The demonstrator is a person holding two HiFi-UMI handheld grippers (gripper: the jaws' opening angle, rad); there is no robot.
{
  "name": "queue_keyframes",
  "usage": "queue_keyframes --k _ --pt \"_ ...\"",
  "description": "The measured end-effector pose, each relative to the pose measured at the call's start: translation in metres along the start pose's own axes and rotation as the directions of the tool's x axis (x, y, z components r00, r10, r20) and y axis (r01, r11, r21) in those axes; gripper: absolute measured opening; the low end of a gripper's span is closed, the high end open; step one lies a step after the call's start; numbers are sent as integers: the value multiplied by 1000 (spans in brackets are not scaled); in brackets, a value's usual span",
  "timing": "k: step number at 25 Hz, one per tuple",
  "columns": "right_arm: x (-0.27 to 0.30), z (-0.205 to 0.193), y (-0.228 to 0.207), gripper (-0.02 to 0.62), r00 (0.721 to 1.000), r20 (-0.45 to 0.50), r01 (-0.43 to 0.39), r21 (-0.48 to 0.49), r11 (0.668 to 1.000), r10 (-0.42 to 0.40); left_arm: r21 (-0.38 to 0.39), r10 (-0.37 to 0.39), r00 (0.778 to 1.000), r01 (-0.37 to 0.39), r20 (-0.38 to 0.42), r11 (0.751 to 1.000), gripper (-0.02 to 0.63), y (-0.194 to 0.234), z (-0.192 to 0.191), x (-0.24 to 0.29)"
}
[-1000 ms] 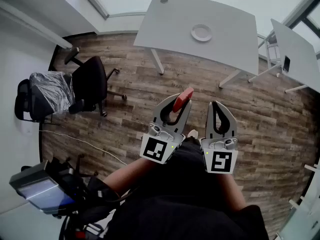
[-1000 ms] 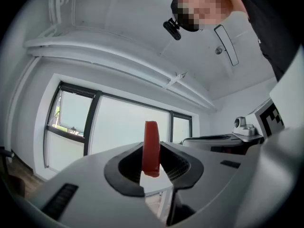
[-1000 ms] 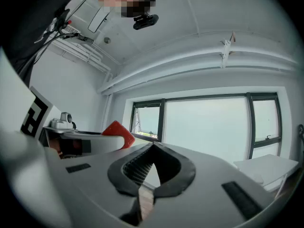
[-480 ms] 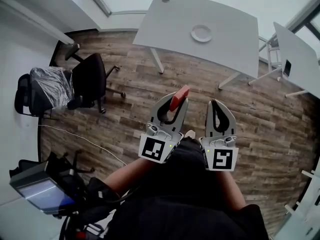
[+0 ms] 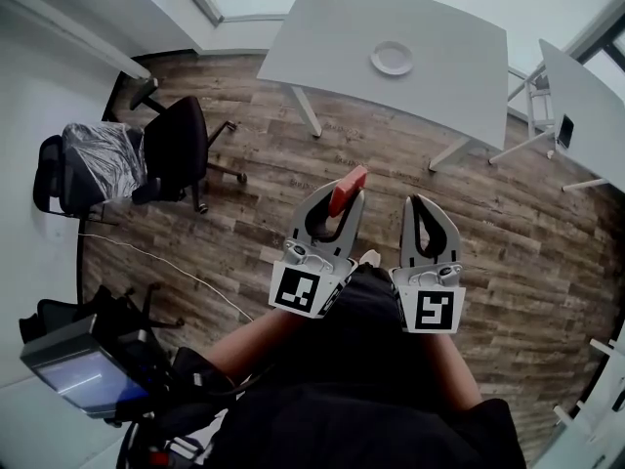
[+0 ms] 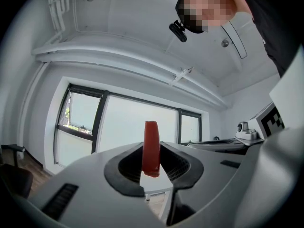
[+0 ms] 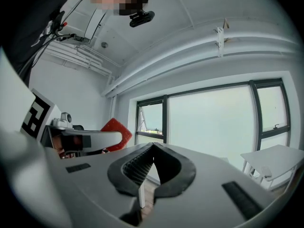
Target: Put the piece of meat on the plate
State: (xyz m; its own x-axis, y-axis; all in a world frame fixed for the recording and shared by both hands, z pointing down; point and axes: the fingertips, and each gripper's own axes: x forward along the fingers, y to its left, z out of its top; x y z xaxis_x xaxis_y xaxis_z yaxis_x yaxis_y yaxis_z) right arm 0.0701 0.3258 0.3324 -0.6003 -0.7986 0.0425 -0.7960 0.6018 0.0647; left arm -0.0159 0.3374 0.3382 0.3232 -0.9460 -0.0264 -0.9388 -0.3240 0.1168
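A flat red piece of meat (image 5: pixel 348 190) stands on edge between the jaws of my left gripper (image 5: pixel 342 203), which is shut on it above the wooden floor. In the left gripper view the meat (image 6: pixel 151 148) sits upright between the black pads. My right gripper (image 5: pixel 420 206) is beside the left one, shut with nothing in it, and its pads meet in the right gripper view (image 7: pixel 152 148). That view also shows the meat (image 7: pixel 115 129) at the left. The white plate (image 5: pixel 392 59) lies on a white table (image 5: pixel 322 47) ahead, well apart from both grippers.
A black office chair (image 5: pixel 176 149) and a chair wrapped in plastic (image 5: pixel 93 159) stand at the left. A second white table (image 5: pixel 586 96) is at the right. A cable (image 5: pixel 166 272) runs across the wooden floor. Large windows (image 7: pixel 209 122) fill the far wall.
Both grippers have shifted a little forward toward the table, the left one still shut on the meat. Chairs and table have slid slightly in the head view.
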Motion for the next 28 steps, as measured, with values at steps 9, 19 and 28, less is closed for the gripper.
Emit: queue_keyframes --k 9,19,28 --pt "0 -8 -27 6 999 -7 35 24 999 -35 16 28 999 -28 -17 999 95 5 1 16" --pt "48 -21 -71 6 993 -39 119 108 987 -115 -48 -24 999 22 -37 999 95 35 -19 81" --pt "139 -26 -96 6 990 -45 139 103 985 -135 -46 -66 997 64 -51 997 95 91 -16 147"
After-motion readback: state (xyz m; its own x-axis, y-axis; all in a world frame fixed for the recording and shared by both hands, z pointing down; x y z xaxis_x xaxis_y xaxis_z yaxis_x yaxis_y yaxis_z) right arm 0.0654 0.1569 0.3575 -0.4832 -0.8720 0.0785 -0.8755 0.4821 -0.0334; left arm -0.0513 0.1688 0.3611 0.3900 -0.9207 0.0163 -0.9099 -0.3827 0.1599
